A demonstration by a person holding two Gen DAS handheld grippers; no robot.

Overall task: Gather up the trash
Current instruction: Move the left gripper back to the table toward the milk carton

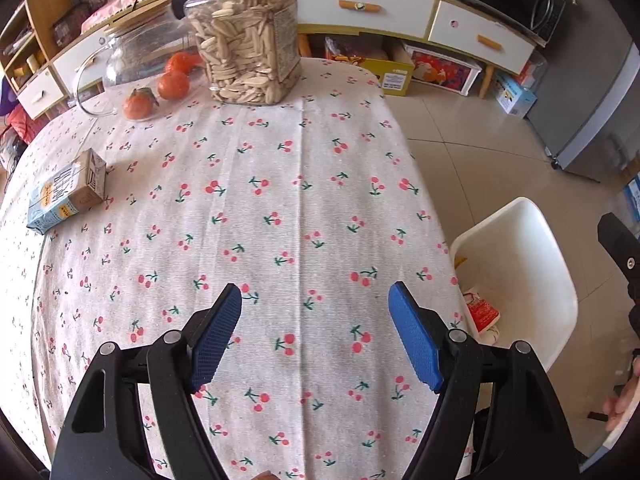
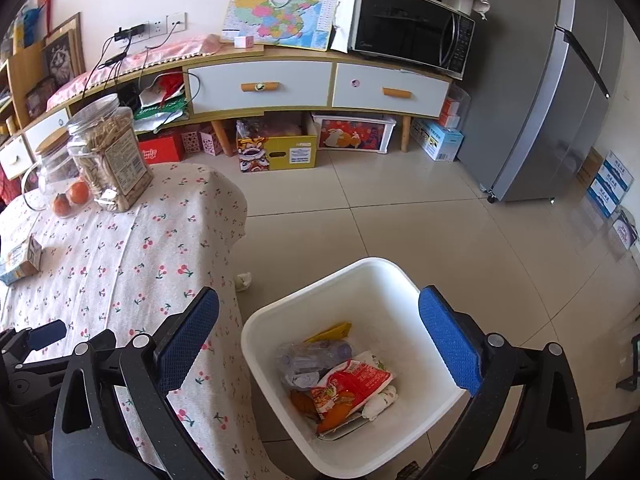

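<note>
A cherry-print tablecloth (image 1: 304, 208) bears a milk carton (image 1: 68, 192), three tangerines (image 1: 172, 85) and two jars (image 1: 248, 36).

A big clear jar (image 1: 246, 36) of pale seeds stands at the far end of the cherry-print tablecloth (image 1: 240, 208), with three tangerines (image 1: 173, 85) just beside it. Against the wall, a microwave (image 2: 412, 34) sits on a low sideboard (image 2: 320, 84), next to a grey fridge (image 2: 560, 92).
</note>
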